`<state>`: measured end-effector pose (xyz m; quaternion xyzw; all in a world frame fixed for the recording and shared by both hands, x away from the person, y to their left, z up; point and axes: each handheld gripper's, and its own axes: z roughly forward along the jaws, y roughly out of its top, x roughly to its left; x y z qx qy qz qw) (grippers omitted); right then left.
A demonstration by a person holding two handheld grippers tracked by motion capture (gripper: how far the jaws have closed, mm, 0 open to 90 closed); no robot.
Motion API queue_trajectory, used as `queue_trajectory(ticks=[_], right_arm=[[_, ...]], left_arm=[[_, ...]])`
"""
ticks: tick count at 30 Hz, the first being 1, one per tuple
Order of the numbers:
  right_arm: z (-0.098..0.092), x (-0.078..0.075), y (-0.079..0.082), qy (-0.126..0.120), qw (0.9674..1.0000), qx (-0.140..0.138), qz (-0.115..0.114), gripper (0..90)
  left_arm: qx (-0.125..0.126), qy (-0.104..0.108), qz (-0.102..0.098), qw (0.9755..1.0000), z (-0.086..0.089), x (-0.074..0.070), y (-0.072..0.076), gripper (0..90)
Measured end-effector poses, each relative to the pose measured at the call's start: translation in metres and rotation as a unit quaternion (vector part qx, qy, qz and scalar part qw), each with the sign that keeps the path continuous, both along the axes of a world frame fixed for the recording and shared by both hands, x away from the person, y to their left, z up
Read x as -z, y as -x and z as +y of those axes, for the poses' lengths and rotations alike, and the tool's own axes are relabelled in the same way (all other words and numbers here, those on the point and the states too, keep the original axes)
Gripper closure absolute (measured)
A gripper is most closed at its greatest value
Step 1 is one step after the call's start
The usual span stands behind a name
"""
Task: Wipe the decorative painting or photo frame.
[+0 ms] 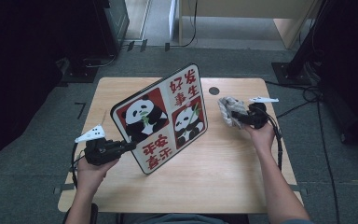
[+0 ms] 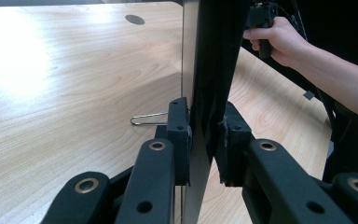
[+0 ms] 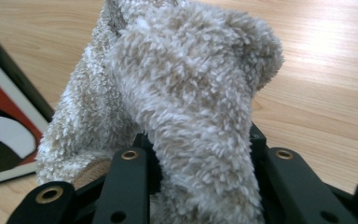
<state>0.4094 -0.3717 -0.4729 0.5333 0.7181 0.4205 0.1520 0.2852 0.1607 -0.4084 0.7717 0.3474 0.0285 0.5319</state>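
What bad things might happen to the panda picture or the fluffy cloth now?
The panda picture stands tilted on one bottom corner, and the left gripper pinches just its thin edge, so it might swing or slip flat onto the table. The fluffy cloth hangs bunched and loose from the right gripper, so part might slide out. A hard wipe might push the picture over.

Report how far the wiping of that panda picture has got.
Done: the left gripper clamps the panda picture by its edge, holding it tilted up off the table; the right gripper is shut on the fluffy cloth. In hand: the cloth hangs beside the picture's right edge, apart from it. Left: bringing the cloth onto the picture face and wiping; no wiped area can be told.
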Motion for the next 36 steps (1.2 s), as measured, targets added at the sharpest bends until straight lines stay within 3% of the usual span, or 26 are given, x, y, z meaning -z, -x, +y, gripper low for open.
queue_trajectory(ticks=[10, 18, 25, 36], right_arm=[[-0.021, 0.011, -0.007, 0.0, 0.9995, 0.031, 0.008, 64.6], [-0.024, 0.021, -0.012, 0.012, 0.999, 0.039, 0.018, 63.9], [-0.027, 0.029, -0.015, -0.003, 0.9988, 0.045, 0.019, 61.5], [-0.027, 0.021, -0.012, 0.003, 0.9986, 0.05, 0.018, 42.7]], left_arm=[[0.0, 0.001, 0.002, 1.0, 0.0, 0.0, 0.0, 78.1], [0.001, 0.0, 0.003, 1.0, 0.0, 0.001, 0.0, 78.0], [0.0, -0.001, 0.004, 1.0, 0.0, 0.001, 0.0, 78.0], [0.0, 0.0, 0.006, 1.0, 0.0, 0.001, 0.0, 77.6]])
